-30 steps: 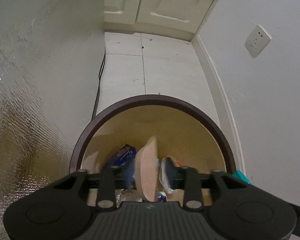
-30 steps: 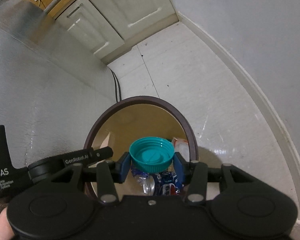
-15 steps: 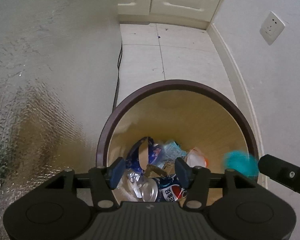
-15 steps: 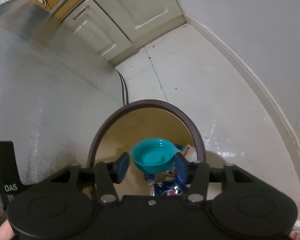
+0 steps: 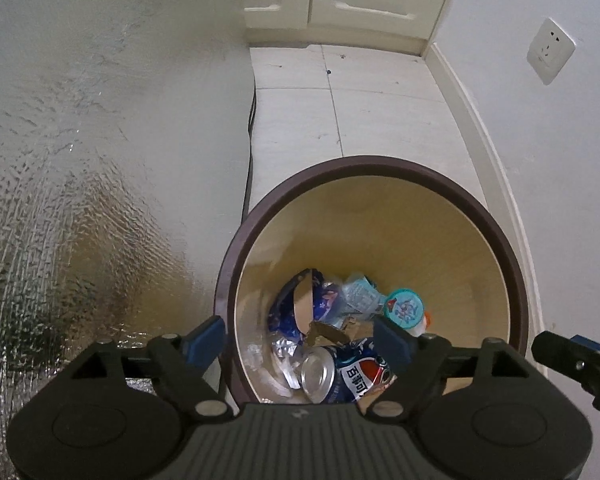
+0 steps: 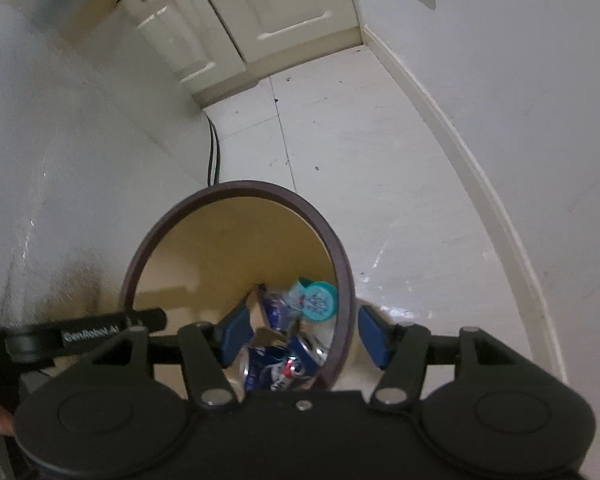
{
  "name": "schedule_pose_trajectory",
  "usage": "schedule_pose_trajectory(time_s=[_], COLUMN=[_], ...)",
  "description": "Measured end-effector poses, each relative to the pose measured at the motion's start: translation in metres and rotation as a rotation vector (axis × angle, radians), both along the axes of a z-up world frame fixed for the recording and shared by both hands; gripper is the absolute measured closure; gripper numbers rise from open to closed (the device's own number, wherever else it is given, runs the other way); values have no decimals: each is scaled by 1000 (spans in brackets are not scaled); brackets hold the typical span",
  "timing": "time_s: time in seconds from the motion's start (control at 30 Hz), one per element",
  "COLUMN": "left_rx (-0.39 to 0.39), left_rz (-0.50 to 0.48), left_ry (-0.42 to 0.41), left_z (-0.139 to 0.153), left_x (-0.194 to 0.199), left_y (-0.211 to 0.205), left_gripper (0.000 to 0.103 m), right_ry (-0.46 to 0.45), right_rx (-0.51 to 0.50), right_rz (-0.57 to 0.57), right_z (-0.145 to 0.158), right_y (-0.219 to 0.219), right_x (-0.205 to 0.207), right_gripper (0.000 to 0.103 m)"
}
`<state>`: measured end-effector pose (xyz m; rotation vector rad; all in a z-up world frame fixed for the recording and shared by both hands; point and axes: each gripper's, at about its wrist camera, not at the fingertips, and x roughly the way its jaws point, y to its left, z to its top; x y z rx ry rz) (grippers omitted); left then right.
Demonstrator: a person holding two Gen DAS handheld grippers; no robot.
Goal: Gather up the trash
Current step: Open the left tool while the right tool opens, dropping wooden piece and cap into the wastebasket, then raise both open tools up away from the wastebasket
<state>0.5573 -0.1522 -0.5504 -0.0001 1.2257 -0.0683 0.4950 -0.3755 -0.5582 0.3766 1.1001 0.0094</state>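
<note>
1. Down in the brown-rimmed trash bin (image 5: 512, 256) lie the teal lid (image 5: 405, 307), a crushed Pepsi can (image 5: 340, 372) and a cardboard scrap (image 5: 328, 330).
2. Left hand-held gripper (image 5: 302, 338) is released, jaws opening, nothing between them.
3. Right hand-held gripper (image 6: 302, 338) is released too, straddling the rim.
4. The lid looks light and stiff, probably slippery; pinch it across its edge.

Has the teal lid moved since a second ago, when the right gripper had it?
Yes. The teal lid has left the right gripper, whose pads are bare, and dropped into the trash bin, onto the litter near its right wall.
</note>
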Motion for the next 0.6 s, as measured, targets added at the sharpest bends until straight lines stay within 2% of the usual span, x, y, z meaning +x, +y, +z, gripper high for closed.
schedule_pose_trajectory(time_s=[0.07, 0.13, 0.27, 0.37, 0.5, 0.6], left_rx=[2, 6, 6, 11, 29, 40], left_rz=[-6, -11, -16, -22, -21, -19], left_ry=[1, -1, -1, -2, -13, -18], left_z=[1, 3, 8, 13, 23, 30], left_x=[-1, -2, -5, -7, -11, -15], left_y=[0, 0, 0, 1, 1, 3], left_gripper=[13, 10, 0, 0, 0, 0], right_ry=[-3, -8, -22, -31, -37, -35], right_rx=[-10, -11, -28, -57, -87, -115], right_rz=[8, 14, 28, 30, 36, 45], right_z=[3, 5, 11, 16, 22, 26], right_y=[0, 0, 0, -1, -1, -1], right_x=[0, 0, -1, -4, -7, -9], right_gripper=[41, 34, 18, 5, 0, 0])
